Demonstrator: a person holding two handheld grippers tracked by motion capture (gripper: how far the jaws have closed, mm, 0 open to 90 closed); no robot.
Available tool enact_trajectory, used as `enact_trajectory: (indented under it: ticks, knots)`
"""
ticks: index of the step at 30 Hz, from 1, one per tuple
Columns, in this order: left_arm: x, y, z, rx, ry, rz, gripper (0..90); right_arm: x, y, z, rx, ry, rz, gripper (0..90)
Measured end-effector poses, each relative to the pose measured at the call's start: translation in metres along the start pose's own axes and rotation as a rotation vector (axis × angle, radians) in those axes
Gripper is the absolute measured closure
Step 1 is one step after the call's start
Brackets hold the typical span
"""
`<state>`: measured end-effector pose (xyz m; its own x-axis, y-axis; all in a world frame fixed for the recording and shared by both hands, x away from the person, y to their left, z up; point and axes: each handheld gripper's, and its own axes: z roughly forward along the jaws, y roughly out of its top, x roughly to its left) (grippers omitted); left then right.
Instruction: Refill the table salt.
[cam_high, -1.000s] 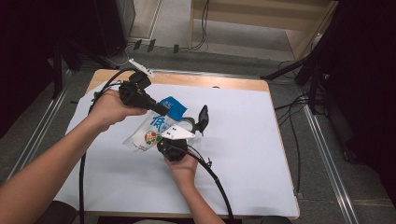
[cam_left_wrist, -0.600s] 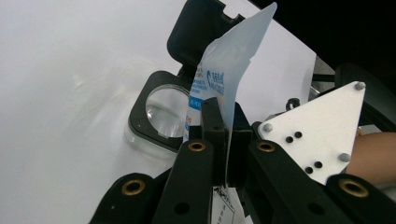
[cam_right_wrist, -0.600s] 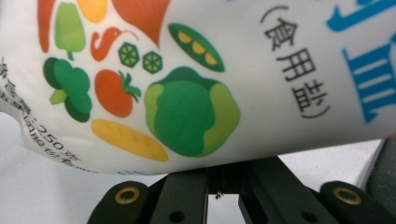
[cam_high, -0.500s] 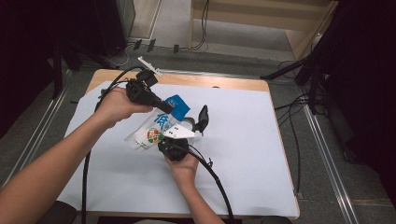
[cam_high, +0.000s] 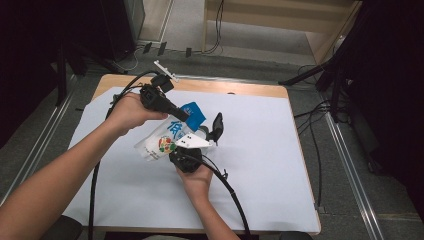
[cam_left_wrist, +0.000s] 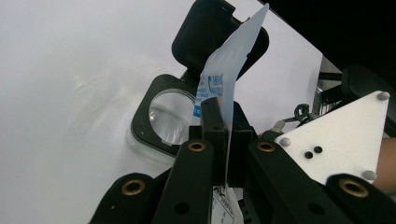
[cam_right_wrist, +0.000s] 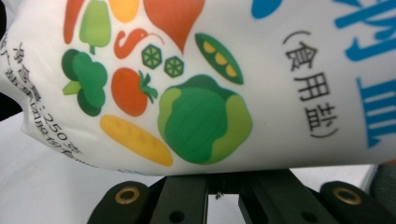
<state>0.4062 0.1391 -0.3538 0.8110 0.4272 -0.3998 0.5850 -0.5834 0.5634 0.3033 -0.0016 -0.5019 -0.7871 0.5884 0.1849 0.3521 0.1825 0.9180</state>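
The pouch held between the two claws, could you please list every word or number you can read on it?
"(食用盐)" in black on the white pouch, right gripper view.
"250" within small black print at its left edge; the rest is too blurred.
Large blue characters at the right: cut off, unreadable.
Small print on the pouch's blue top, left gripper view: too blurred.

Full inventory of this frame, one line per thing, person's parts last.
salt bag: 1, white with blue top and vegetable print, held above the sheet between both grippers
container with open lid: 1, black, clear rim, on the sheet beyond the bag
white sheet: 1, covers the table
table: 1, wooden
left gripper: 1, black, shut on the bag's blue top
right gripper: 1, black, shut on the bag's lower edge
forearms: 2, from the bottom
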Motion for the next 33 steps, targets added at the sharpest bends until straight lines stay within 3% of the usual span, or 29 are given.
enact_trajectory:
  ticks: [33]
  knots:
    - [0.000, 0.010, 0.014, -0.004, 0.023, -0.015, 90.0, 0.002, 0.006, 0.003, -0.039, 0.018, 0.044, 90.0]
